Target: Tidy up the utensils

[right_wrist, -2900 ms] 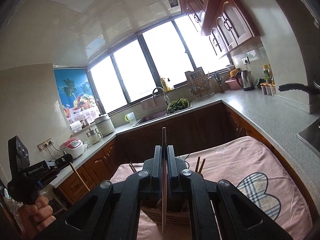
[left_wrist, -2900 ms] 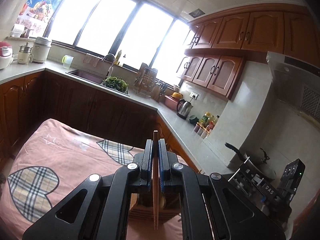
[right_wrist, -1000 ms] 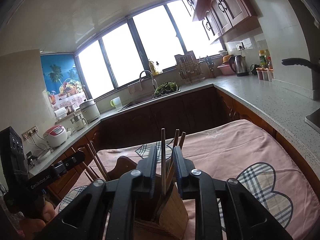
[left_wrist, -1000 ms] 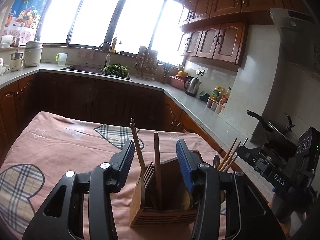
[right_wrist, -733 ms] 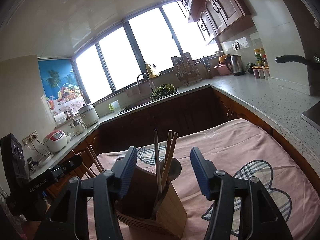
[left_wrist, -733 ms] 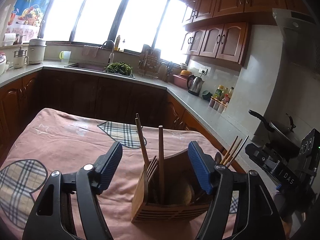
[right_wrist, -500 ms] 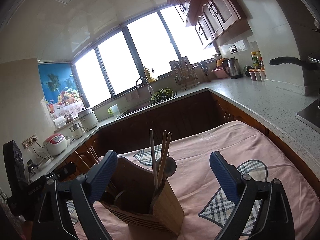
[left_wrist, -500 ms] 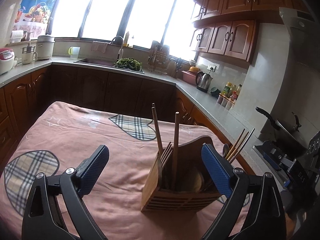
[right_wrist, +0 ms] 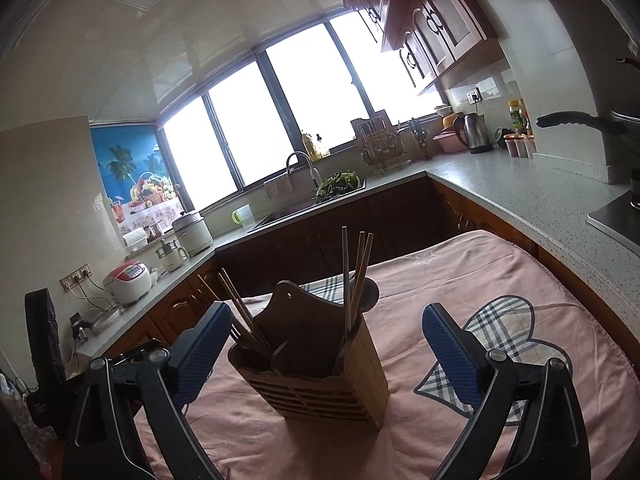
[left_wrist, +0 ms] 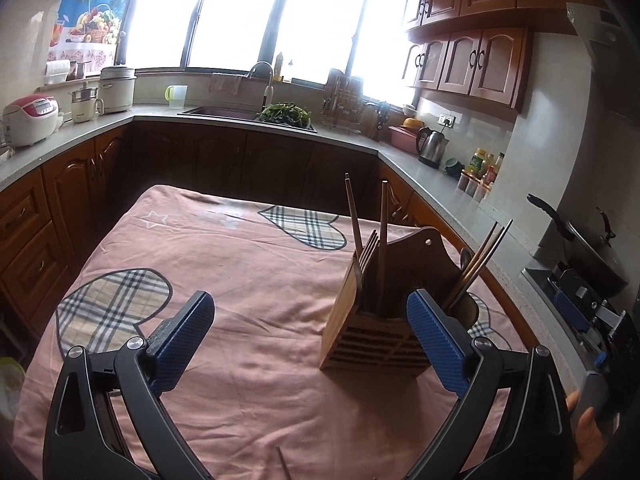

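Bamboo and light, the utensil holder stands on the pink cloth over the bench, at about 2 o'clock from the left gripper and straight ahead at 12 o'clock of the right gripper. Both grippers' fingers are spread wide and empty. A careless reach could likely clip the tall chopsticks and tip the narrow holder, since soft cloth gives poor footing. Its near compartment holds chopsticks and a fork; the far side holds more chopsticks and a spoon. One loose stick lies at 6 o'clock.
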